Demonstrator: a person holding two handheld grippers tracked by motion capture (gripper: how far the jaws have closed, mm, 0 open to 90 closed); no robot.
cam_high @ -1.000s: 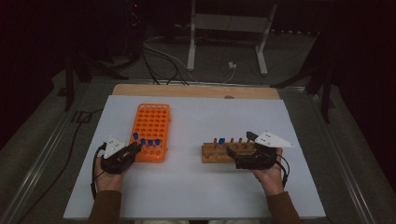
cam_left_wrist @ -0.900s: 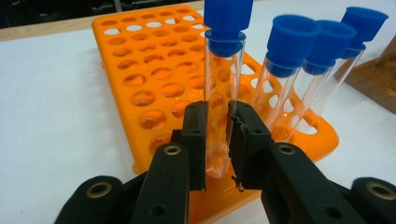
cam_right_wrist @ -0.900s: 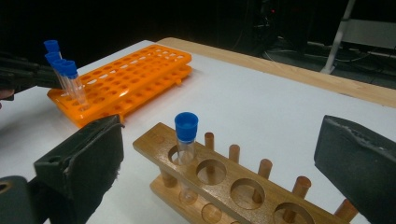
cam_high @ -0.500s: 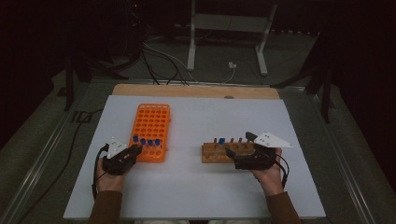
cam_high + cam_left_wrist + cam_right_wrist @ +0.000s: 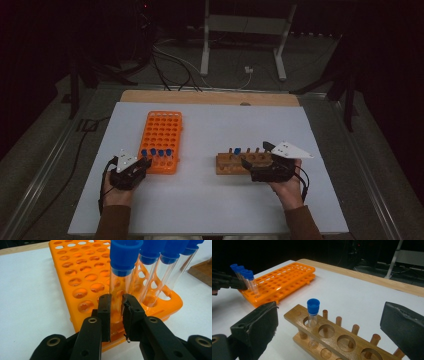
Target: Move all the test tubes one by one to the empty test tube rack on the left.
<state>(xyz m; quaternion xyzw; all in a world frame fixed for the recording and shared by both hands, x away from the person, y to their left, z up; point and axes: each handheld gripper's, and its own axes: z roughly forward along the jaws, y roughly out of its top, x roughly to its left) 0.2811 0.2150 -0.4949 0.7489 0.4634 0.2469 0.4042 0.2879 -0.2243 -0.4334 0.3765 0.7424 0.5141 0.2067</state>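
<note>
Four blue-capped clear tubes (image 5: 160, 270) stand in the orange plastic rack (image 5: 82, 277); left gripper (image 5: 116, 315) grasps the nearest tube (image 5: 117, 282). Right gripper (image 5: 329, 340) gapes at the wooden rack (image 5: 342, 340).

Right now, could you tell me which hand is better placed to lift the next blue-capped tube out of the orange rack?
The left. Its claw is shut on the nearest blue-capped tube in the orange rack. The right claw stands open around the wooden rack, away from the orange one.

Four clear glass tubes with blue caps (image 5: 126, 277) stand in one orange plastic rack (image 5: 161, 134); beside it, one wooden rack (image 5: 342, 340) holds one tube more (image 5: 313, 320).
</note>
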